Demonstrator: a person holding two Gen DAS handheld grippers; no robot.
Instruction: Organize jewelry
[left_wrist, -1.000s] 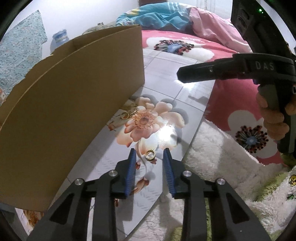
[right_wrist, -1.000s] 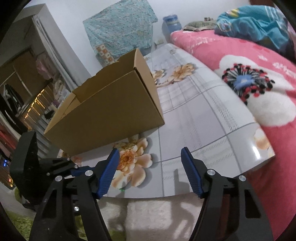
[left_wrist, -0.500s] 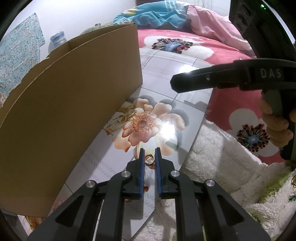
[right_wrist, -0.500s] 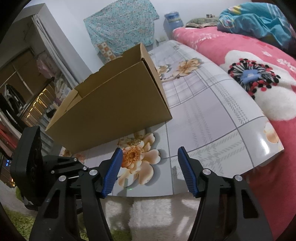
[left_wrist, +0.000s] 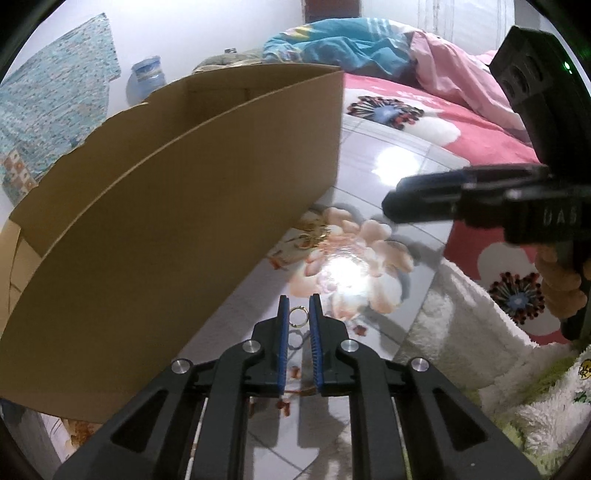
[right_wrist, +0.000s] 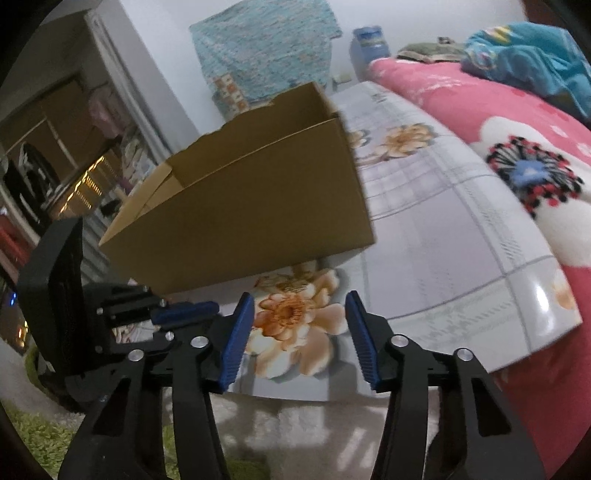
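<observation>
Your bed (right_wrist: 517, 122), under its pink flowered cover, fills the right wrist view from one to three o'clock. The glossy floral board (right_wrist: 443, 236) lies beside it, running from the centre of that view out toward three o'clock. On the board stands the open cardboard box (left_wrist: 177, 221), which takes up the left wrist view from eight round to twelve o'clock; in the right wrist view it sits just above centre. A white fluffy rug (left_wrist: 461, 325) borders the board's near edge at four o'clock in the left wrist view.

Your right gripper (right_wrist: 299, 332) hangs over the board's near edge with its blue pads apart and nothing between them; its jaws have just been closing. In the left wrist view it reaches in from three o'clock, with your hand (left_wrist: 561, 284) on its handle.

Your left gripper (left_wrist: 297, 314) is clamped on a small gold ring (left_wrist: 297, 316), which stands upright between the blue pad tips just below the centre of that view, its shadow on the board beneath it. More gold jewelry (left_wrist: 314, 232) lies in a small heap on the board at the foot of the box's near corner, about twelve o'clock from the ring and well apart from it.
</observation>
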